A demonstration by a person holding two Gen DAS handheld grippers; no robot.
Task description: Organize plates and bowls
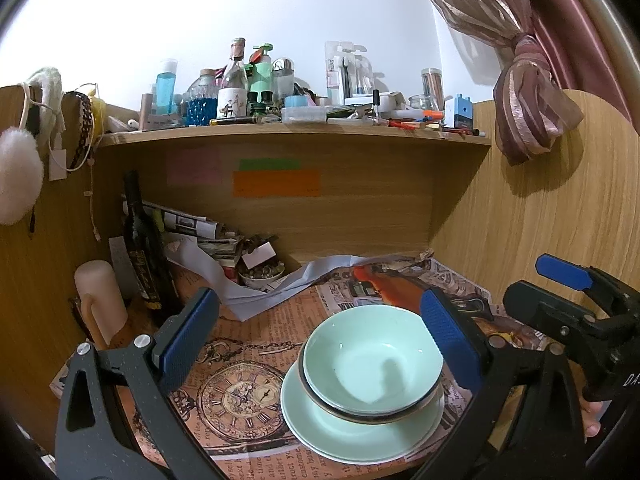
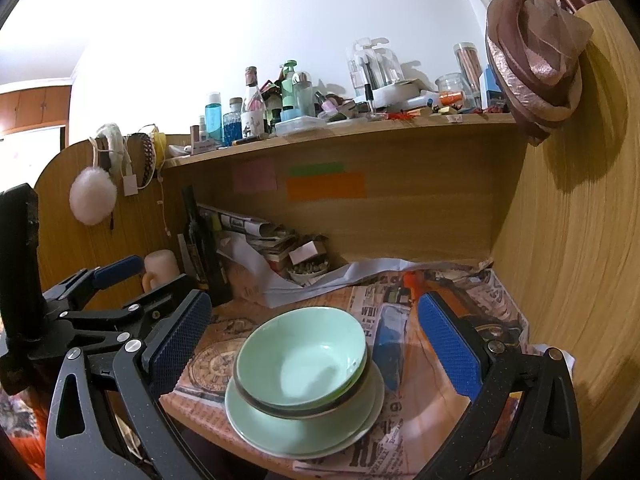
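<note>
A pale green bowl (image 1: 372,356) sits nested in another bowl, on stacked pale green plates (image 1: 360,432), on the newspaper-covered desk. My left gripper (image 1: 320,344) is open and empty, its fingers above and either side of the stack's left part. The same bowl (image 2: 304,360) and plates (image 2: 304,432) show in the right wrist view. My right gripper (image 2: 316,348) is open and empty, jaws spread wide around the stack. The right gripper (image 1: 576,300) appears at the right of the left wrist view, and the left gripper (image 2: 132,280) at the left of the right wrist view.
A dark wine bottle (image 1: 142,248), a cream mug (image 1: 100,300), folded newspapers (image 1: 192,228) and a small bowl of trinkets (image 1: 262,274) stand at the desk's back left. A shelf (image 1: 296,136) above holds several bottles and jars. A wooden side panel (image 1: 540,220) closes the right.
</note>
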